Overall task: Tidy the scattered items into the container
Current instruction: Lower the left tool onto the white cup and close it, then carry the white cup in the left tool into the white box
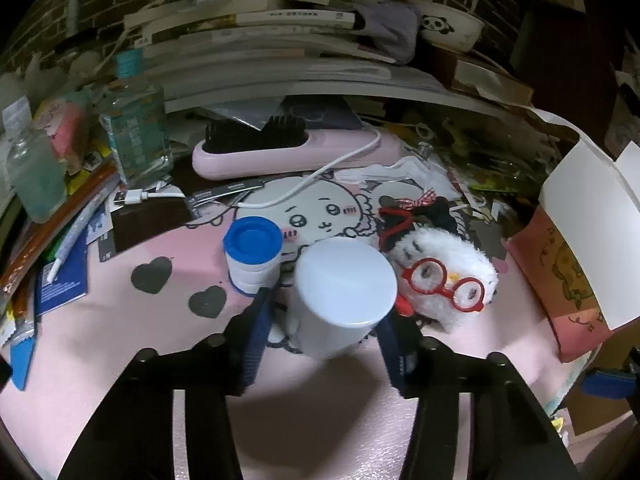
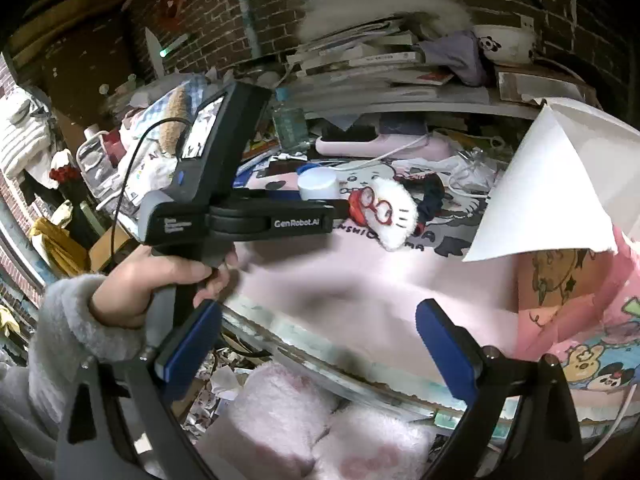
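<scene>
My left gripper [image 1: 324,340] has its blue pads on both sides of a white cylindrical jar [image 1: 344,292] on the pink mat [image 1: 160,360]; the jar looks held and slightly tilted. In the right wrist view the jar [image 2: 318,185] sits at the tip of the left gripper [image 2: 336,208]. A white plush with red glasses [image 1: 444,280] lies just right of the jar, also seen in the right wrist view [image 2: 386,210]. A blue-and-white stacked case [image 1: 253,254] stands left of it. The pink open bag [image 1: 576,276] is at the right. My right gripper [image 2: 316,344] is open and empty over the table's front edge.
A pink hairbrush [image 1: 288,152] with white cable [image 1: 320,180] lies behind. Glass bottles [image 1: 136,128] and packets crowd the left. A shelf of books [image 1: 260,52] overhangs the back. A dark scrunchie [image 1: 424,216] lies behind the plush.
</scene>
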